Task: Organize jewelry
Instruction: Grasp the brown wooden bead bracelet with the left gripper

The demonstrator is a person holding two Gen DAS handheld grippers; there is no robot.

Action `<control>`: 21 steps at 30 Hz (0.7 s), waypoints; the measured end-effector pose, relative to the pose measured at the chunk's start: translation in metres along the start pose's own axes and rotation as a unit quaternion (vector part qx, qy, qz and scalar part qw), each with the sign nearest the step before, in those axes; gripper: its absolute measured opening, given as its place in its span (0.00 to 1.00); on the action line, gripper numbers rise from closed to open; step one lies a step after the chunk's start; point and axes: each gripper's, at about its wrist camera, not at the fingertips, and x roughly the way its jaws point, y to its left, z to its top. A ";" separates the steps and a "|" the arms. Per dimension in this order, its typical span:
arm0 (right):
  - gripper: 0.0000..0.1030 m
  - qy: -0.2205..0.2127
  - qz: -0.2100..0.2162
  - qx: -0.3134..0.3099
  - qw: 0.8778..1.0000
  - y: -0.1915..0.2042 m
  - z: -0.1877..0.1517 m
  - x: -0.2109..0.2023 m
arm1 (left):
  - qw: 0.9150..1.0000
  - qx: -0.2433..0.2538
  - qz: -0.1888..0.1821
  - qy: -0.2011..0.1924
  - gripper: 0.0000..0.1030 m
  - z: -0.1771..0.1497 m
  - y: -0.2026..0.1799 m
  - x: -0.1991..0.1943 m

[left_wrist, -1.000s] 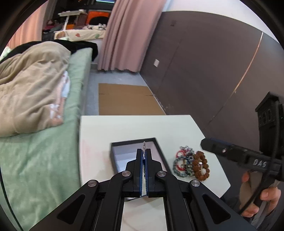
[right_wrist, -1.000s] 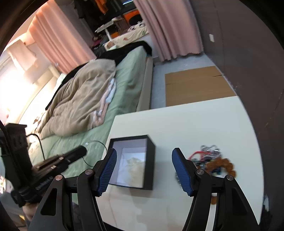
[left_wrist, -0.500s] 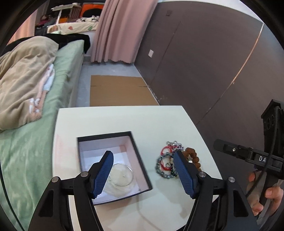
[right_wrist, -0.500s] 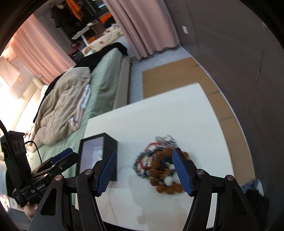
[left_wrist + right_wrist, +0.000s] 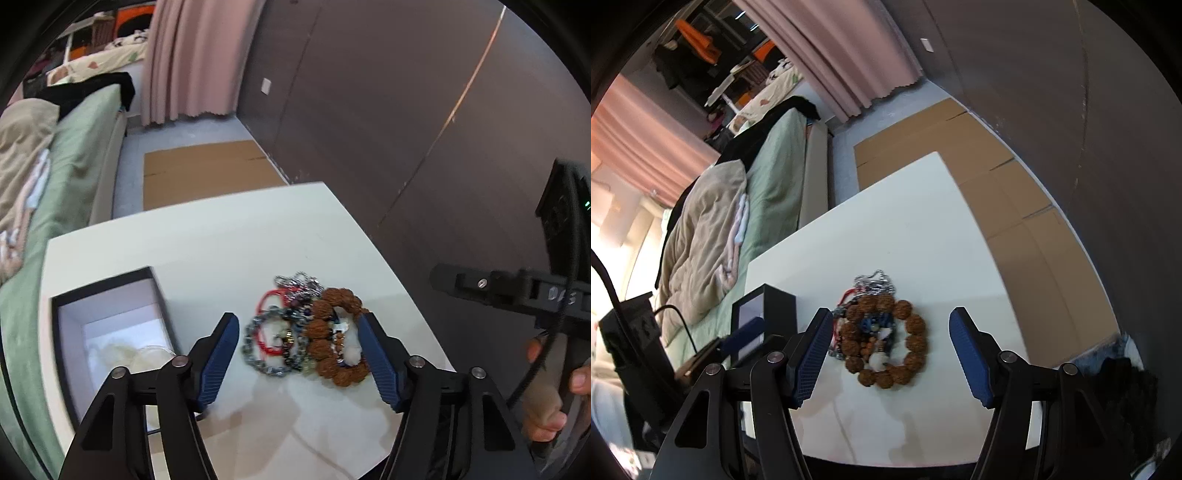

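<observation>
My left claw (image 5: 299,345), clamped together a second ago, is now closing over the bracelet pile (image 5: 306,332) beside the box (image 5: 110,295), my right claw (image 5: 886,345) hovering apart, so another pick comes next.

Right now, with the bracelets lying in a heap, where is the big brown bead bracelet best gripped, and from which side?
Probably the outer arc of the brown bead bracelet, on the side away from the black box. That arc lies on bare table, while the boxward side overlaps the red cord and grey chain. Come from above with the right gripper, one jaw inside the ring, one outside.
</observation>
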 end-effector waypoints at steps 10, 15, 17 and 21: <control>0.64 0.009 0.007 0.032 0.999 -0.022 0.002 0.001 | 0.998 0.003 0.009 0.067 0.48 -0.007 -0.013 0.053; 0.64 0.003 0.016 0.027 0.999 -0.023 0.003 -0.005 | 0.996 0.003 0.016 0.090 0.20 -0.012 -0.015 0.067; 0.64 0.006 0.016 0.028 0.999 -0.024 0.003 -0.003 | 0.996 0.009 0.023 0.085 0.20 -0.011 -0.019 0.064; 0.64 0.005 0.016 0.038 0.999 -0.029 0.002 -0.004 | 0.997 0.033 0.016 0.068 0.20 -0.006 -0.029 0.053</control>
